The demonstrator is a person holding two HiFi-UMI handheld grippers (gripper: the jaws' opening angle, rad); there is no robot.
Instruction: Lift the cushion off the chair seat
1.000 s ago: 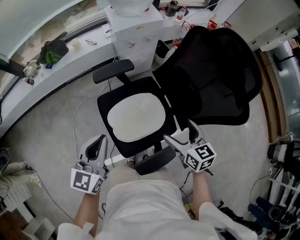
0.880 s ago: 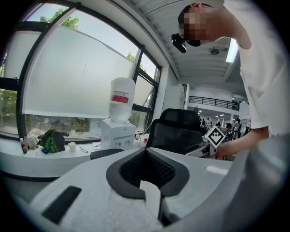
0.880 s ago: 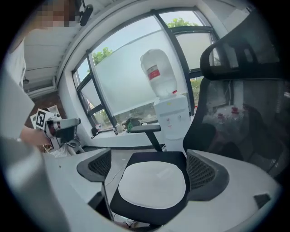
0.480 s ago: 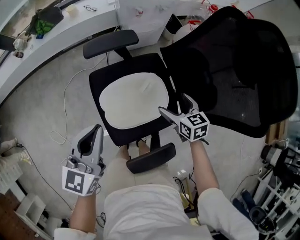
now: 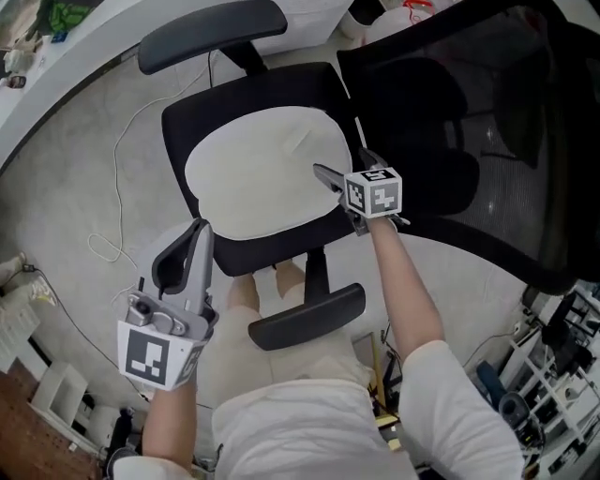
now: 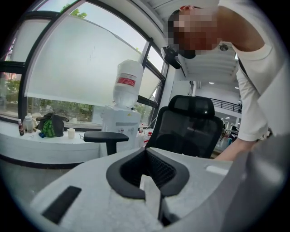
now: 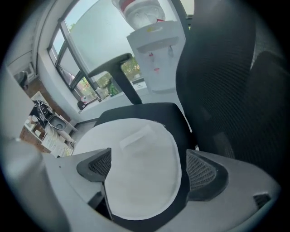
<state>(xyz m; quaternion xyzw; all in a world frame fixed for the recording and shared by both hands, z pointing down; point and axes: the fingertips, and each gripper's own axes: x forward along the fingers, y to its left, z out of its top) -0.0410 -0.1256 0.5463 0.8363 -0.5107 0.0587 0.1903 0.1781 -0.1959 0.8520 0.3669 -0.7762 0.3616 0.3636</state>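
A white oval cushion [image 5: 253, 173] lies flat on the black chair seat [image 5: 183, 112]. My right gripper [image 5: 339, 171] hovers at the cushion's right edge, pointing left across it. Its jaws stand wide open. In the right gripper view the cushion [image 7: 136, 149] fills the gap between the right gripper's [image 7: 147, 165] two black pads, and nothing is held. My left gripper [image 5: 192, 239] is low by the seat's front left corner, off the cushion. In the left gripper view my left gripper [image 6: 147, 156] has its pads pressed together and holds nothing.
The mesh backrest [image 5: 469, 122] leans back on the right. One armrest [image 5: 211, 23] is at the far side and another [image 5: 305, 319] is near my legs. A cable [image 5: 117, 178] trails on the floor to the left. A water dispenser [image 6: 122, 118] stands behind the chair.
My right gripper has moved forward and left, from beside the near armrest to the cushion's right edge. The left gripper has stayed low at the front left. The cushion has not moved.
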